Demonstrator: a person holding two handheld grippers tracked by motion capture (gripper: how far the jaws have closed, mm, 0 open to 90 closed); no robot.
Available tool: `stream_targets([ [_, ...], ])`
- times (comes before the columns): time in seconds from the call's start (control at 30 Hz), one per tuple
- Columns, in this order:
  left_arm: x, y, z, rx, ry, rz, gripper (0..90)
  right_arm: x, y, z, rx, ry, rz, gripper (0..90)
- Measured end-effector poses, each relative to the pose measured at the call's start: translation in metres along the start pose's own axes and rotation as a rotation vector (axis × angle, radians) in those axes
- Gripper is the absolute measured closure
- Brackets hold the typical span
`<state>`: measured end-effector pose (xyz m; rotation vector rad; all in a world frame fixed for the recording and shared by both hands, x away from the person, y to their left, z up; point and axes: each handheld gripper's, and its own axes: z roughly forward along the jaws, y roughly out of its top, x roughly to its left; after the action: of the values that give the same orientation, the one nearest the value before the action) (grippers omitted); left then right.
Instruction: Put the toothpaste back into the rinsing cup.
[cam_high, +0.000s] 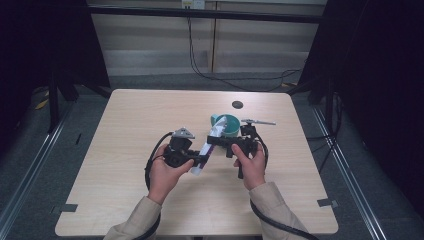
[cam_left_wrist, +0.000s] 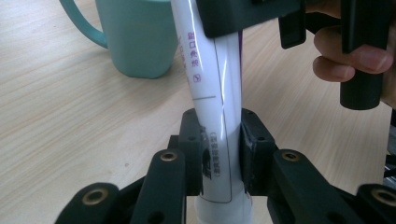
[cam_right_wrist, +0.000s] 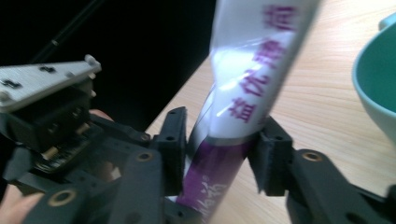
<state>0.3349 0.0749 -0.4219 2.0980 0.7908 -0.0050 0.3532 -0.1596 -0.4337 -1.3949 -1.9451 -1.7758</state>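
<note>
Grippers level, flanking tube

Glossy white-and-purple plastic tube, smooth, catching bright highlights along its length; matt teal cup with an even, unpolished surface; pale wood-grain table top, smooth with fine streaks; left gripper and right gripper in matt black plastic with brass-coloured rivets; person's beige cloth sleeves
</note>
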Motion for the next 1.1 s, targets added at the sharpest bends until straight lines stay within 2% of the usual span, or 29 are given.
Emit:
stream_targets([
  [0.3,-0.003,-0.002,0.004,0.012,0.005,0.014,73.0,0.002,-0.001,0.0,0.0,0.015,-0.008,65.5],
  [0.47,-0.006,-0.002,0.01,0.007,-0.014,0.007,70.3,0.001,-0.001,-0.001,-0.001,0.013,-0.009,70.6],
  [0.53,-0.007,-0.001,0.012,-0.002,-0.015,0.015,69.0,0.004,-0.002,-0.005,-0.022,0.0,-0.045,74.6],
  [0.63,-0.007,-0.001,0.013,-0.014,-0.028,0.036,67.3,0.005,-0.001,-0.008,-0.03,-0.005,-0.074,75.9],
  [0.7,-0.006,-0.001,0.014,-0.024,-0.034,0.035,65.2,0.006,-0.001,-0.008,-0.03,-0.005,-0.088,76.3],
  [0.73,-0.005,-0.002,0.013,-0.04,-0.046,0.051,62.4,0.008,0.001,-0.01,-0.025,-0.011,-0.12,76.7],
  [0.8,-0.005,-0.002,0.01,-0.059,-0.032,0.071,55.7,0.01,0.001,-0.012,-0.027,-0.03,-0.153,76.8],
  [0.83,-0.005,-0.002,0.01,-0.059,-0.032,0.071,49.4,0.01,0.001,-0.012,-0.027,-0.03,-0.153,76.8],
  [0.87,-0.004,-0.002,0.008,-0.063,-0.02,0.08,49.4,0.01,0.001,-0.014,-0.023,-0.039,-0.161,76.9],
  [0.93,-0.001,-0.003,0.004,-0.072,-0.005,0.097,39.9,0.008,0.002,-0.019,-0.031,-0.056,-0.186,76.9],
  [1.1,0.006,-0.01,0.003,-0.048,0.006,0.117,32.0,0.005,0.005,-0.029,-0.049,-0.075,-0.215,76.8],
])
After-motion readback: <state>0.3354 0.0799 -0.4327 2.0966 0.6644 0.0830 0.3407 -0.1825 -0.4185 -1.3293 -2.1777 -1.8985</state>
